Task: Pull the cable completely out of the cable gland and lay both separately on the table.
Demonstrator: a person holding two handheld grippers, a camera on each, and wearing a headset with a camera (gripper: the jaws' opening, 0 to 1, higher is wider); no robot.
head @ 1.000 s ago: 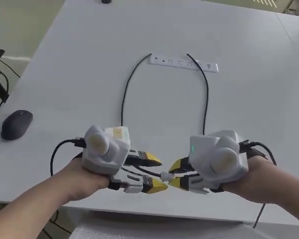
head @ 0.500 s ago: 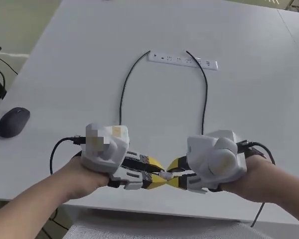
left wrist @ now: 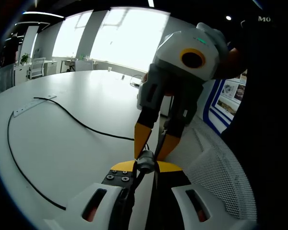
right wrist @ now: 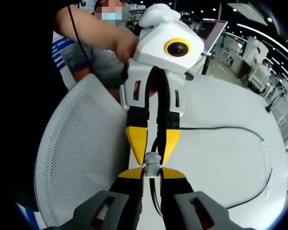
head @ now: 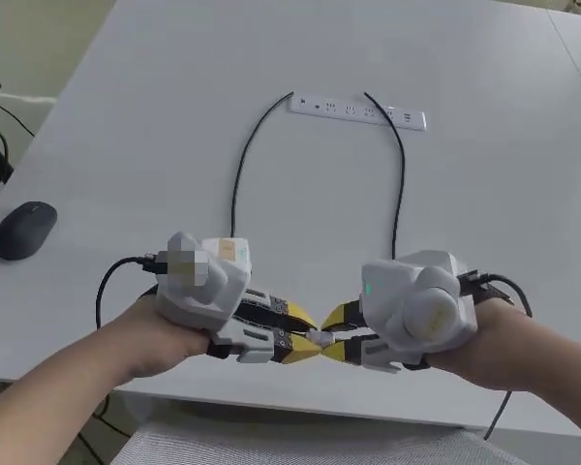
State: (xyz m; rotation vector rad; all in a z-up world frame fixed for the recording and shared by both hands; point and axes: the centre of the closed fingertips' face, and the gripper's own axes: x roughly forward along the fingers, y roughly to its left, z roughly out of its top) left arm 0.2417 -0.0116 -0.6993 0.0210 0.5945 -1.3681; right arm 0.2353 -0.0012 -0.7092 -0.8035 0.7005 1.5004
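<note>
Head view: left gripper (head: 292,343) and right gripper (head: 336,343) were held nose to nose over the near edge of the table (head: 465,194)
Left gripper: jaws pinched shut on the cable (head: 237,184), right up against the gland (head: 318,339), as best I could make out
Right gripper: jaws closed on the gland itself, coming at it from the opposite side
Gland: small whitish thing, up in the air between the two sets of yellow tips, not on the table
Cable: black, still threaded through the gland. In the right gripper view it came out of both ends, one bit running up between the left gripper's jaws and one bit down between the right's own
Rest of cable: lay on the table in a big loop, and the two runs met the strip (head: 358,109) at the far side. Couldn't tell how they joined there
Left gripper view: gland sat right at its own tips, with the right gripper's tips touching it from above
Hands: left hand (head: 160,334) and right hand (head: 504,344) were each wrapped around a gripper body
Mouse (head: 25,229): dark, on the table off to the left, well apart from everything
Chair (right wrist: 77,158): white mesh, just below the grippers in the right gripper view
</note>
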